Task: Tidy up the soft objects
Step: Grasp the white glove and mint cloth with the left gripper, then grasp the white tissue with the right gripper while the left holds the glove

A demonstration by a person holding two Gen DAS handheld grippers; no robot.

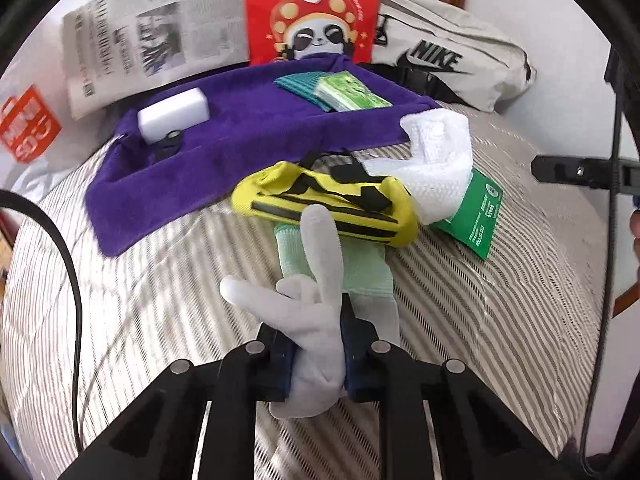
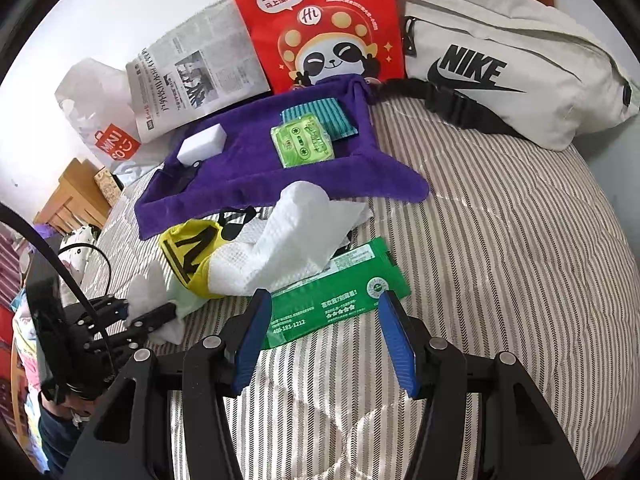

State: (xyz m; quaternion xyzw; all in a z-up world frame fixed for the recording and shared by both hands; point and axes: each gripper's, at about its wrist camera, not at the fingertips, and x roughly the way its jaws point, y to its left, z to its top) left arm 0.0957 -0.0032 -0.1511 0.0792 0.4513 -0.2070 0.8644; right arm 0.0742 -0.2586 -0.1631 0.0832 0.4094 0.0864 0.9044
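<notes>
My left gripper [image 1: 316, 344] is shut on a white glove [image 1: 316, 312] whose fingers stick up in front of it; the glove's pale green cuff [image 1: 360, 268] lies under a yellow and black pouch [image 1: 332, 204]. A white waffle cloth [image 1: 436, 156] lies over the pouch and a green wipes packet [image 1: 476, 220]. My right gripper [image 2: 320, 312] is open just above the near edge of the green packet [image 2: 340, 304], next to the white cloth [image 2: 296, 248]. The left gripper [image 2: 148, 316] with the glove shows at the left of the right wrist view.
A purple cloth tray [image 2: 248, 184] holds a white block [image 2: 202, 144], a green cassette [image 2: 302, 144] and a teal cloth [image 2: 332, 116]. Behind stand a red panda bag [image 2: 324, 28], a newspaper [image 2: 192, 76] and a Nike bag [image 2: 508, 64]. All lie on a striped bedcover [image 2: 500, 260].
</notes>
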